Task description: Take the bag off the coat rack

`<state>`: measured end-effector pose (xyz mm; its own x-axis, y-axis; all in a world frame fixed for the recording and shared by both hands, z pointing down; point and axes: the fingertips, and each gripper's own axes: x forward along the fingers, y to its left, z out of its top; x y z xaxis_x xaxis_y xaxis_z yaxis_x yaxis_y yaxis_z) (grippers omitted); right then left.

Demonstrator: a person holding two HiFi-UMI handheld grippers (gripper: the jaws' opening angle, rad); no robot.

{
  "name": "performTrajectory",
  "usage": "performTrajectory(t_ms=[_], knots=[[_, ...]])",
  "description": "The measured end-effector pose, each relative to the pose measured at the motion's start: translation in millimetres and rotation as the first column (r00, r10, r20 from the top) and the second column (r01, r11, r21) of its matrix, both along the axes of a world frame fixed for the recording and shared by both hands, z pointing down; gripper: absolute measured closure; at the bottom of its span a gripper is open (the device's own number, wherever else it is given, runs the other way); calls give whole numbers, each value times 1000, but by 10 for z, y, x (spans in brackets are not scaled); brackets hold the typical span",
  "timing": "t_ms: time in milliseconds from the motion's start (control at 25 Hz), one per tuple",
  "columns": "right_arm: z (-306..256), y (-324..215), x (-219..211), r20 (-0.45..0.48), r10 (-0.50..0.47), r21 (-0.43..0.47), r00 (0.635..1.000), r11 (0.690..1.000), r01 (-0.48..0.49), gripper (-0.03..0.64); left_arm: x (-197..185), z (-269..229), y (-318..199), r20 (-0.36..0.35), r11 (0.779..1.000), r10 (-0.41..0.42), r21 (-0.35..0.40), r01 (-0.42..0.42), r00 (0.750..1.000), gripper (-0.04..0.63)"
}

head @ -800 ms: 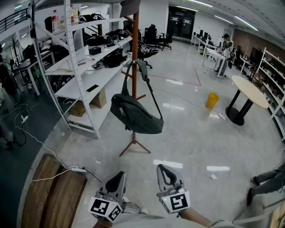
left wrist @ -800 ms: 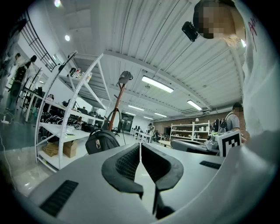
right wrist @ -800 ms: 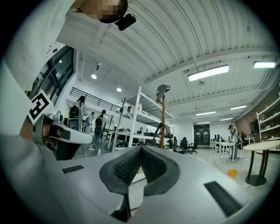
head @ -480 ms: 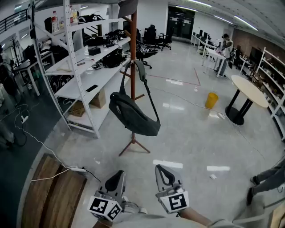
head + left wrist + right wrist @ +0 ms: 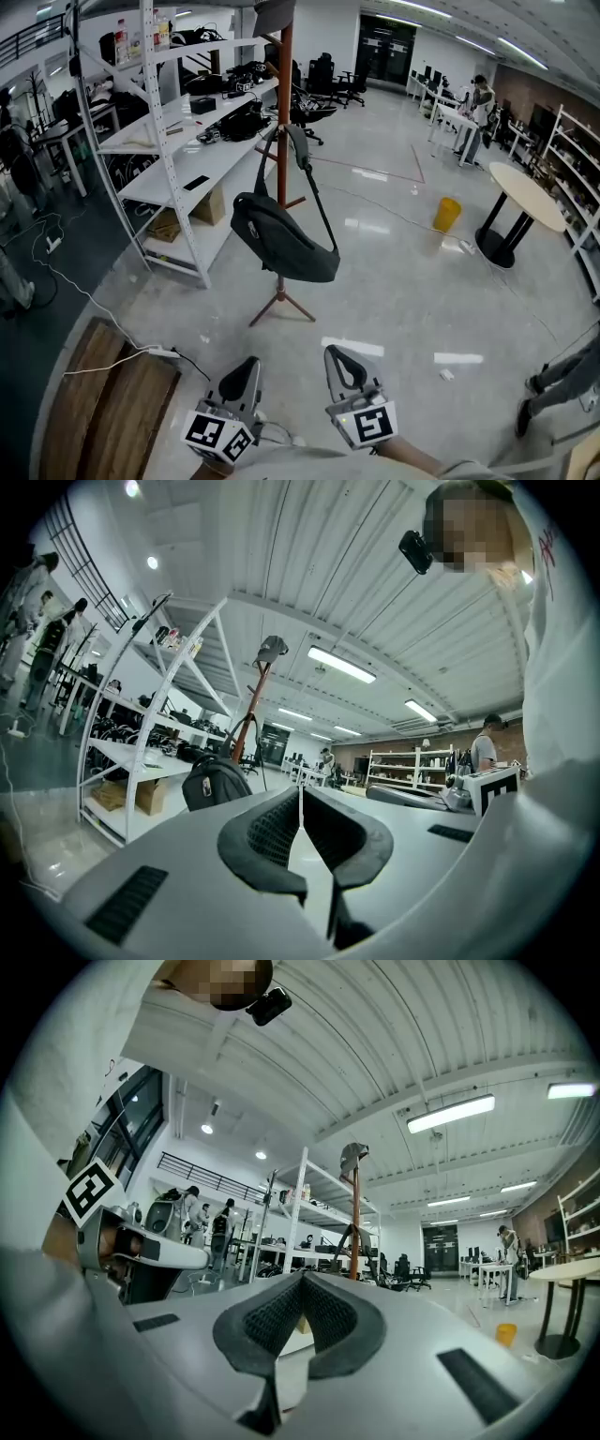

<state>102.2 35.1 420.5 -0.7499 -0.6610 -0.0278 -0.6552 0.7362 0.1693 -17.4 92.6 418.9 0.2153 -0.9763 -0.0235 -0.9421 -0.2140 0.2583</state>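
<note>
A dark sling bag (image 5: 281, 244) hangs by its strap from the reddish-brown coat rack (image 5: 283, 141) that stands on a tripod foot in the middle of the floor. The left gripper view also shows the bag (image 5: 214, 782) and the rack (image 5: 251, 714) ahead. Both grippers are held low at the bottom of the head view, well short of the rack. My left gripper (image 5: 246, 370) has its jaws together with nothing between them. My right gripper (image 5: 340, 356) is likewise shut and empty. The rack (image 5: 354, 1213) rises beyond the right jaws.
White metal shelving (image 5: 164, 141) with gear stands left of the rack, a cardboard box (image 5: 208, 208) under it. A wooden platform (image 5: 103, 403) with a cable lies bottom left. A yellow bin (image 5: 447, 212) and a round table (image 5: 525, 197) are at the right. A person's legs (image 5: 558, 394) show at the right edge.
The bag has swung slightly on the rack. Both grippers stay low in nearly the same place, and the view has shifted a little.
</note>
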Motion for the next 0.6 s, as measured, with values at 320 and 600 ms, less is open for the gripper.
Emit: performTrajectory(t_ms=[320,600], knots=[[67,-182,-43,-10,3,-16,1000,1000,-3,598,-56,67,-163,2,1000,5,-12,-5,1000,568],[11,-594,-285,-21,-5,6,1000,1000,5,598,-227,78,-665,-3,1000,23,-9,-23,1000,568]])
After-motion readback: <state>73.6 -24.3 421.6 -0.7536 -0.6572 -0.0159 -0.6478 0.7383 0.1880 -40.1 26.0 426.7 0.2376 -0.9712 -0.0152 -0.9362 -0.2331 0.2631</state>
